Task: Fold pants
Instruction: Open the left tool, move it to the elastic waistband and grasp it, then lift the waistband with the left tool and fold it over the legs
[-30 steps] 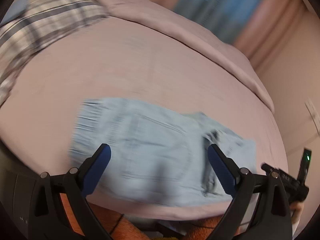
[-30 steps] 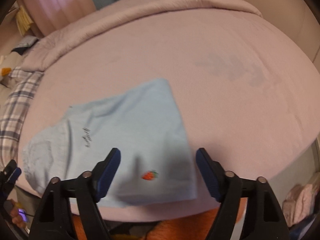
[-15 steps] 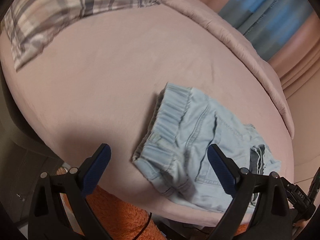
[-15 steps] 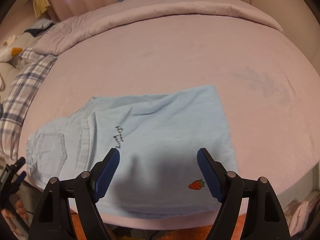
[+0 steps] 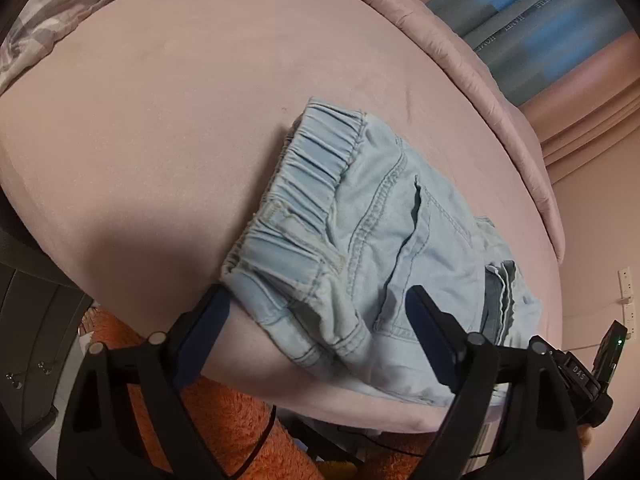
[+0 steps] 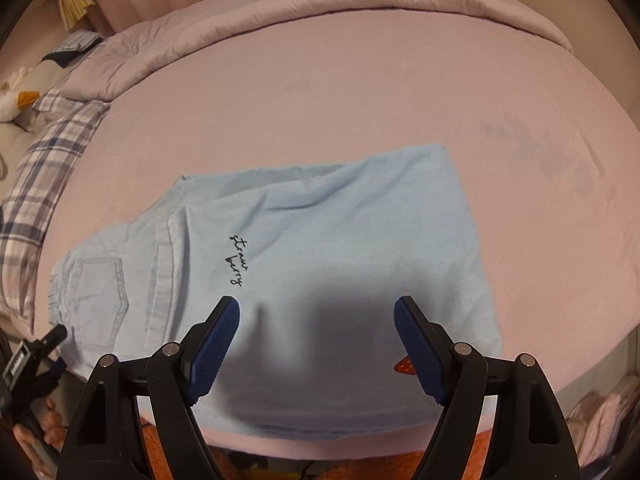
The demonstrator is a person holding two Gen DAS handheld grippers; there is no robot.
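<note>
Pants [image 6: 320, 264] lie on the bed [image 6: 360, 92] — left gripper [image 5: 316, 320] and right gripper [image 6: 316, 328] both spread wide.

We're in a home bedroom here: a wide bed with a smooth pink sheet [image 6: 360, 92] fills the view, with a rolled pink quilt [image 6: 320, 4] along its far edge and a plaid grey-and-white blanket [image 6: 36, 176] at the side. There's a white plush toy with an orange beak [image 6: 16, 100] by the bedding, pink and blue curtains [image 5: 560, 40] behind, and a shaggy orange rug [image 5: 224, 432] below.
</note>
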